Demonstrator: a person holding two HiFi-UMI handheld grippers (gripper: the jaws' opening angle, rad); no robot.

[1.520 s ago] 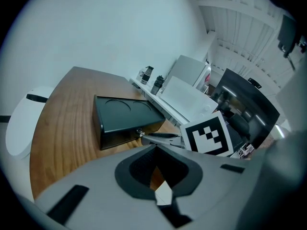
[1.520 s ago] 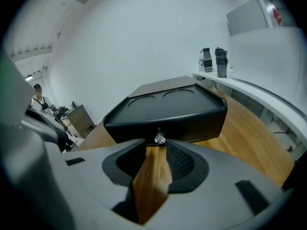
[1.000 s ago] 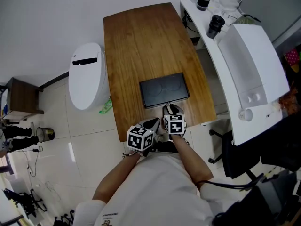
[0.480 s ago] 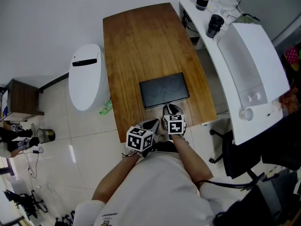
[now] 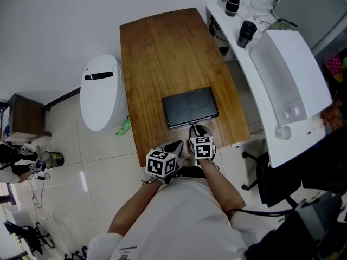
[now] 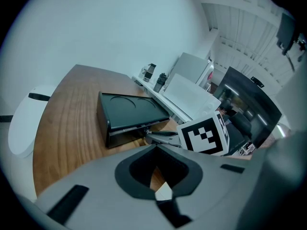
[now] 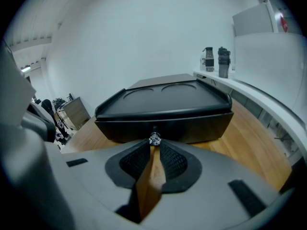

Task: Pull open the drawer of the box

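A flat black box lies on the wooden table near its front edge. Its drawer front faces me and sits flush with the box. My right gripper is at the middle of that front. Its jaws have just been closing and now pinch the small metal drawer knob at their tips. My left gripper hangs beside it at the table's edge, shut and holding nothing. In the left gripper view the box and the right gripper's fingers show ahead.
A white rounded bin stands on the floor left of the table. A white desk with two dark cups runs along the right. A black chair is at the lower right.
Both grippers have stayed at the box's near edge. The head view has shifted slightly, so the table and box sit a little lower in the picture.
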